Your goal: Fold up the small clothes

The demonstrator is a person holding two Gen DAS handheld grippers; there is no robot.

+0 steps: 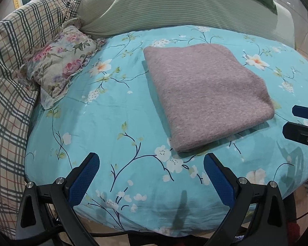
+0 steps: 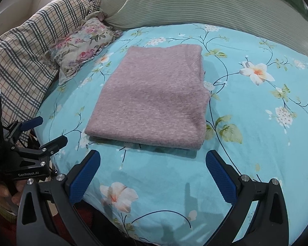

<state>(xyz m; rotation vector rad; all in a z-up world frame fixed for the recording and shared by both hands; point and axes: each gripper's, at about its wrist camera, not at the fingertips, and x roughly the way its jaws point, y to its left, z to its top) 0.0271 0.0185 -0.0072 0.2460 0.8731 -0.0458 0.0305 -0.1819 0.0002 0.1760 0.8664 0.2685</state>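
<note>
A mauve knit garment [image 1: 205,94] lies folded into a neat rectangle on the turquoise floral bedsheet [image 1: 117,119]; it also shows in the right wrist view [image 2: 152,96]. My left gripper [image 1: 152,160] is open and empty, hovering over the sheet near the garment's front left corner. My right gripper [image 2: 153,157] is open and empty, just in front of the garment's near edge. The right gripper's fingers [image 1: 297,123] show at the right edge of the left wrist view. The left gripper [image 2: 45,129] shows at the left of the right wrist view.
A small floral pillow [image 1: 61,59] lies left of the garment. A plaid quilt [image 1: 12,78] is bunched along the left. A green striped pillow [image 1: 164,6] lies at the back. The bed's front edge [image 1: 154,227] drops off just below the grippers.
</note>
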